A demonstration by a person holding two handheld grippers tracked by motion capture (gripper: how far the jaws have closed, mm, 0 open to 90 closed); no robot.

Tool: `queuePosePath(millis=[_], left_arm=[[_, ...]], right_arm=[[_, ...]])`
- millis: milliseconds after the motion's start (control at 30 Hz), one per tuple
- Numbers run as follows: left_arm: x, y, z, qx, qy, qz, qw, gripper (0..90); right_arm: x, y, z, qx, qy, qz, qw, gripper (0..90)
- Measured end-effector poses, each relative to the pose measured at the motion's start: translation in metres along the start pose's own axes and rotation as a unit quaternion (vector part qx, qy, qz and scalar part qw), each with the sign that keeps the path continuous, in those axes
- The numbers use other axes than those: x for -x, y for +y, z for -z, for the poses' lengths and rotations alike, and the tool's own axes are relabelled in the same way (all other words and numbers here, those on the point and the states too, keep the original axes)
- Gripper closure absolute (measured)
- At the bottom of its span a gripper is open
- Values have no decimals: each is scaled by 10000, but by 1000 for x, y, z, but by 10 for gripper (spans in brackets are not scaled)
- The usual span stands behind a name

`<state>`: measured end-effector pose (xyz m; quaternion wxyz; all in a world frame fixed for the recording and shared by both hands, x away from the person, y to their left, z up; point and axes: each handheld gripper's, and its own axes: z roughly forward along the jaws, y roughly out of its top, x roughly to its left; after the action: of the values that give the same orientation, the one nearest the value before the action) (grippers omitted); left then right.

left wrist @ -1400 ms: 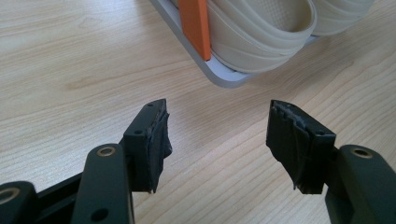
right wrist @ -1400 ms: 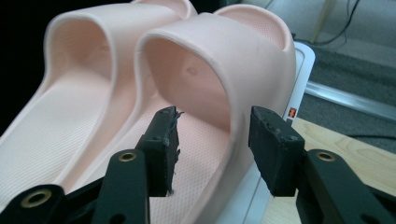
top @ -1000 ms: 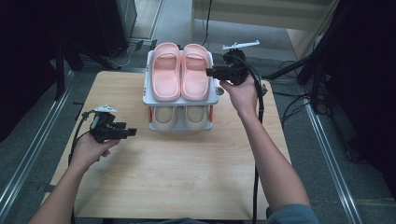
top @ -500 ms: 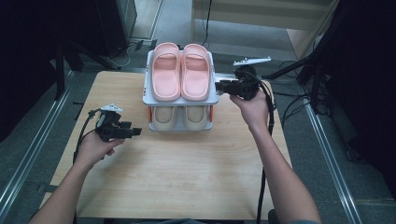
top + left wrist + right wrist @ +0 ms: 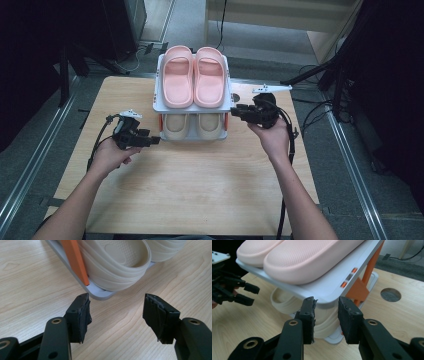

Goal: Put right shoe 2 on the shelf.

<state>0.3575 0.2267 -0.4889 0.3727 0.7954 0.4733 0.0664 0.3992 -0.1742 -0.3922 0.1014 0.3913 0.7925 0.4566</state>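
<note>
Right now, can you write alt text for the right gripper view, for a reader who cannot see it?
The right gripper has its open jaws at the corner of the rack's top shelf. Pink slippers lie on that shelf, beige slippers below. The left gripper is at far left.

Brought right gripper (image 5: 240, 110) down from beside pink slippers (image 5: 193, 75) on top shelf of rack (image 5: 192, 106) to level of lower shelf, off rack's right side, nearer table's (image 5: 200, 185) near edge. Its jaws closed partway, then opened again, nothing between them. Slid left gripper (image 5: 155, 141) in from table's left edge toward rack's front left corner, close to beige slippers (image 5: 192, 126).
</note>
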Motion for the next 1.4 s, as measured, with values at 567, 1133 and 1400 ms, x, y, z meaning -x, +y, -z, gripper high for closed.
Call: queuePosePath(millis=[567, 1133, 1400], left_arm=[[16, 6, -9, -27, -65, -221, 9997, 366], [40, 1, -16, -31, -94, -658, 9978, 304], [58, -14, -28, -121, -20, -1355, 9907, 292]], right_arm=[[-2, -60, -9, 134, 292, -88, 9994, 561], [-22, -101, -23, -269, 502, 104, 9983, 525], [-29, -104, -36, -455, 679, 354, 9960, 392]])
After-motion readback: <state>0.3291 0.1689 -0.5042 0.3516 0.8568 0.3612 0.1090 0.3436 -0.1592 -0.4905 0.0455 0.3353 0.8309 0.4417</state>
